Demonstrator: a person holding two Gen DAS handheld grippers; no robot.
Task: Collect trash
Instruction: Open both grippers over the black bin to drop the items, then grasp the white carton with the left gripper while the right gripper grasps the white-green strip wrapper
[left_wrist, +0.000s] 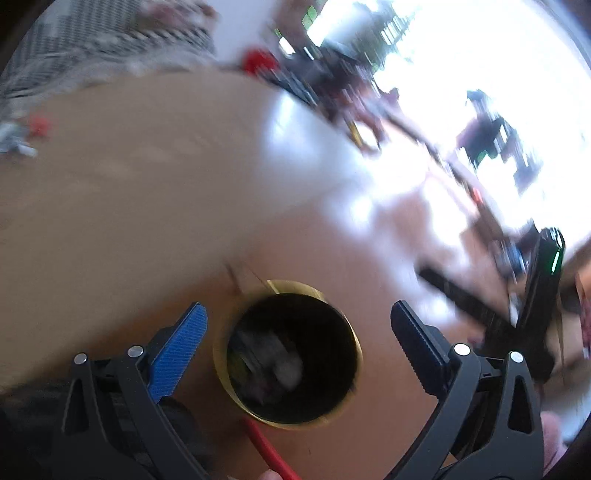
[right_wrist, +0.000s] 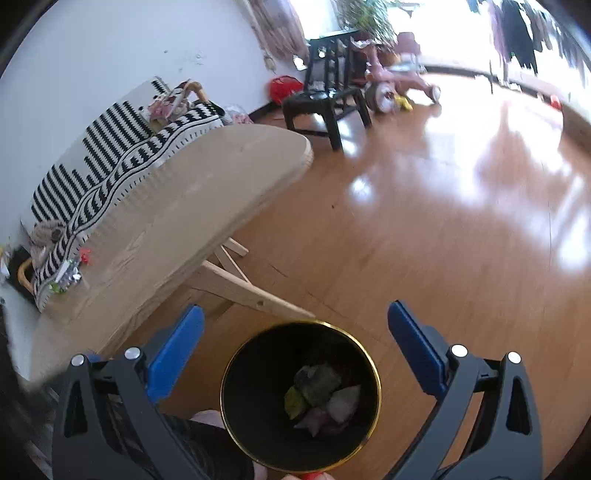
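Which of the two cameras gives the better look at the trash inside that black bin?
The right wrist view: it is sharp and looks straight down onto the crumpled trash in the bin. The left wrist view is motion-blurred, so the bin's contents are only grey smears.

Both grippers hang above the trash bin (right_wrist: 301, 397), angled downward toward it. The left gripper (left_wrist: 299, 328) has its jaws spread wide with nothing between them; the right gripper (right_wrist: 295, 328) likewise.

One bin (right_wrist: 301, 397), one table (right_wrist: 207, 177), one chair (right_wrist: 328, 92)
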